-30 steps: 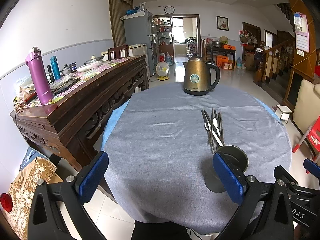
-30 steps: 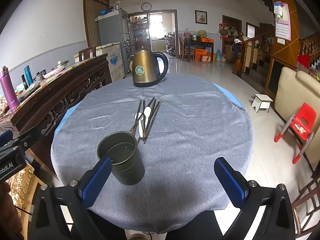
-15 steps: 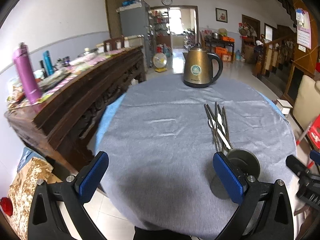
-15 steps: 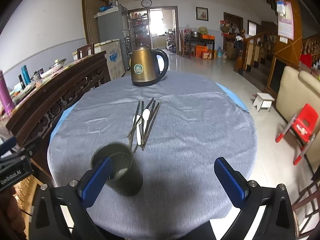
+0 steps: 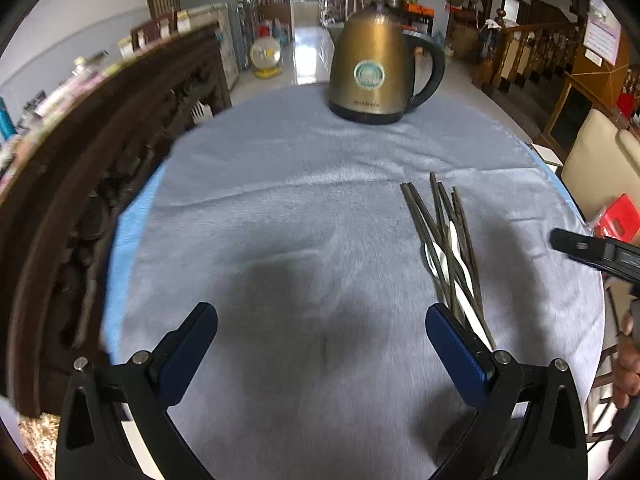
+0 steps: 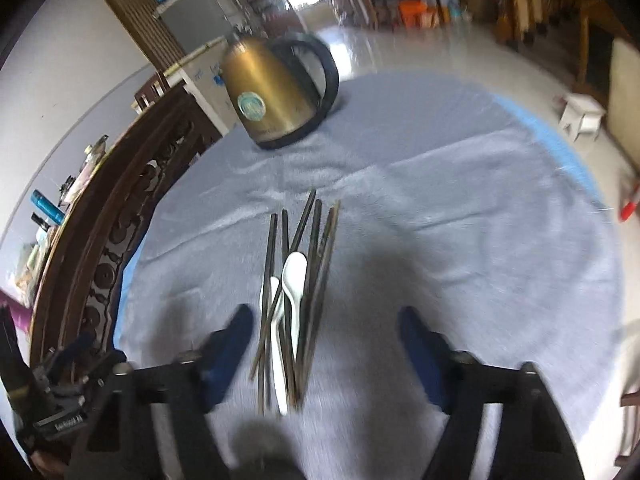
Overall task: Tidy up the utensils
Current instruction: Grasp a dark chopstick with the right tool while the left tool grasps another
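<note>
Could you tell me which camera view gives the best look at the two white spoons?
The right wrist view: the white spoons lie near centre among the dark chopsticks, both bowls visible despite blur. In the left wrist view the white spoons sit far right, mostly covered by chopsticks and partly hidden behind the left gripper.

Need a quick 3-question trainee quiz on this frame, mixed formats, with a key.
1. True or false: the kettle stands at the far side of the table, beyond the utensils.
2. Which hand-held gripper has the utensils lying between its open fingers? A) left B) right
3. Fill in: the white items among the dark chopsticks are two ____.

Key: 1 true; 2 B; 3 spoons
</note>
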{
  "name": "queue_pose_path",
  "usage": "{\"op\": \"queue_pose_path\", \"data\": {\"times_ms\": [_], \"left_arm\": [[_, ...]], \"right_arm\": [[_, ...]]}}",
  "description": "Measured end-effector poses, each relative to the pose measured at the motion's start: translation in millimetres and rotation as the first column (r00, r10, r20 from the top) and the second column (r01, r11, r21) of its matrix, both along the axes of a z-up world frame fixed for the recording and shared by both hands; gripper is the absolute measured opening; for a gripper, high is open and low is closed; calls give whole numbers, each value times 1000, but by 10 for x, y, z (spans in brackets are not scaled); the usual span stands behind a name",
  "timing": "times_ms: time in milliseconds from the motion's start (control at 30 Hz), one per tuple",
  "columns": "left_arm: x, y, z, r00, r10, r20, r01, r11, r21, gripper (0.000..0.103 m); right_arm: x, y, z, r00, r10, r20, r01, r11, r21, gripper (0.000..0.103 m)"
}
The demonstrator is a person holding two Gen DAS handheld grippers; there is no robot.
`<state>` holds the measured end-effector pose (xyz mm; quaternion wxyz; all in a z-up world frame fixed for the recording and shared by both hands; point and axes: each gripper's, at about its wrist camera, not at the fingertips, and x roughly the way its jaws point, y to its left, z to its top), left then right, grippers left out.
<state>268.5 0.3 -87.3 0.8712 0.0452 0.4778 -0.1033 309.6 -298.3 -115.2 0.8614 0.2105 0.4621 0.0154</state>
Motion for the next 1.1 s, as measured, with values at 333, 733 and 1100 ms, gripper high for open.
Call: {"op": "queue_pose_path", "data": {"times_ms": [333,733,1100], "left_arm": [[660,-326,-338,994,-48,-96,41,996,-76,73],[1250,-797,-641,984,-76,-163,60,993,-99,73],[1512,-1054,-892,970,-99,-221,83,993,-80,54]], "right_arm": [[953,-32,-659,995,12,-101,2,991,133,30],[1337,86,-852,990,22,-138,-32,997,-67,12],[1443,31,-976,983,2,-186,-9,999,-38,18]]}}
